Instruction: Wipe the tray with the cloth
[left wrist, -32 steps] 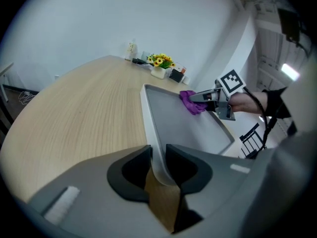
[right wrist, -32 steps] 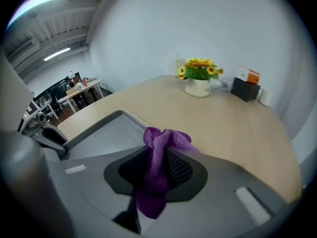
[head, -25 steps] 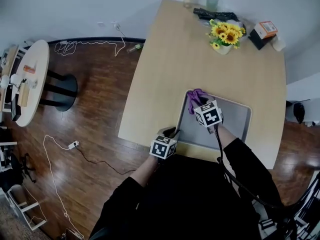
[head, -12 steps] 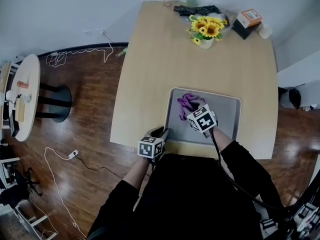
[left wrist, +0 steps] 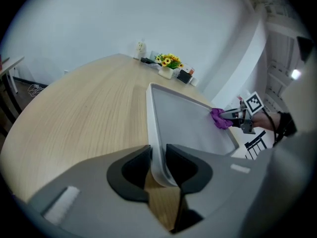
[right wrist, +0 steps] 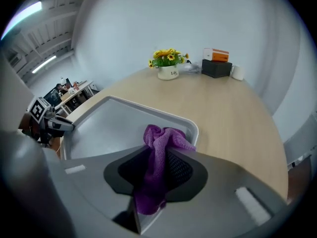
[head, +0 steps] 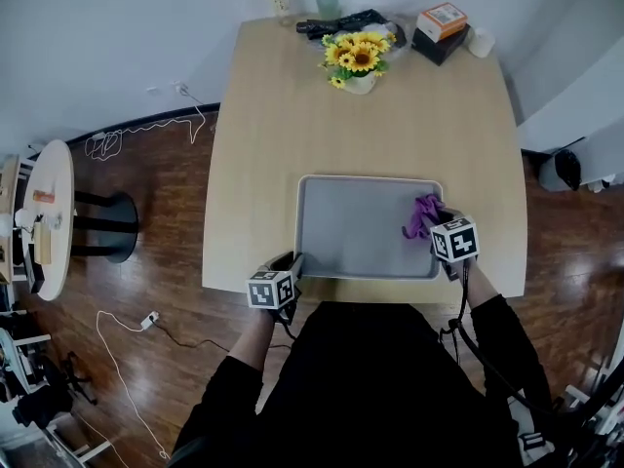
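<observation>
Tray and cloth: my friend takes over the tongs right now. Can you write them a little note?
Left tongs: shut on the tray at its near-left corner rim, steadying it on the table.
Right tongs: shut on the purple cloth, inside the tray by its right rim.
Done: can't tell which parts are wiped; the tray looks plain grey, with no visible dirt.
To do: probably wipe the cloth across the tray while holding it steady.

Black sleeves (head: 229, 398) (dark cable (head: 462, 298), seemingly).
</observation>
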`<state>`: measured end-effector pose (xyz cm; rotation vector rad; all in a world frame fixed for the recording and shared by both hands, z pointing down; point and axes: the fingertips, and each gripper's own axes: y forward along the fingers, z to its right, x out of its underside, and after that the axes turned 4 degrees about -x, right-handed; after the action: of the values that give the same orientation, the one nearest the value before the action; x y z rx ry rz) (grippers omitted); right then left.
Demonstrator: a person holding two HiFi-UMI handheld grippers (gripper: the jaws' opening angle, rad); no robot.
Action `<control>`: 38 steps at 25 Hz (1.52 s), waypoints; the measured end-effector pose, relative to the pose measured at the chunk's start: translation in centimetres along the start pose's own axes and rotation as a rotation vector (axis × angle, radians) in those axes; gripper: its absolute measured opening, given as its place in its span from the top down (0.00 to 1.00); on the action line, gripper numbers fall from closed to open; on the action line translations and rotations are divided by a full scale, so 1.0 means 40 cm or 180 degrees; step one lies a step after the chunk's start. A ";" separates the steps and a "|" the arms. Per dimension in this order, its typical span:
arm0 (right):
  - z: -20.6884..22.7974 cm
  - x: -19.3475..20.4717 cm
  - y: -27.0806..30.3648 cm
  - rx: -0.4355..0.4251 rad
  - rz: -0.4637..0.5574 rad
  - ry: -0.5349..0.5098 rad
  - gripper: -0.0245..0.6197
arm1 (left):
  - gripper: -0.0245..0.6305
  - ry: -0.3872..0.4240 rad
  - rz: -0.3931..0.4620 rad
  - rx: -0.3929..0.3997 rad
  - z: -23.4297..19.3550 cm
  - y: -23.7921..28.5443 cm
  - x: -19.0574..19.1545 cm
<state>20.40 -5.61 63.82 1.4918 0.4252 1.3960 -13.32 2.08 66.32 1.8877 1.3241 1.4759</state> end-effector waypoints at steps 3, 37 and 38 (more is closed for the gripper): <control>0.003 0.001 0.004 0.0078 0.0003 -0.0051 0.82 | 0.84 -0.0013 0.0023 -0.0029 0.005 0.003 -0.001; -0.442 -0.086 0.160 -0.0778 -0.0200 -0.0736 0.82 | 0.82 0.0108 -0.0036 0.0269 -0.013 -0.006 -0.002; -0.394 -0.062 0.135 -0.0723 -0.0192 -0.0635 0.82 | 0.83 0.0093 -0.0036 0.0239 -0.013 -0.007 -0.002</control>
<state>3.71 -3.34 64.17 1.4029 0.1785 1.1921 -13.89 2.04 66.26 1.9085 1.4198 1.4727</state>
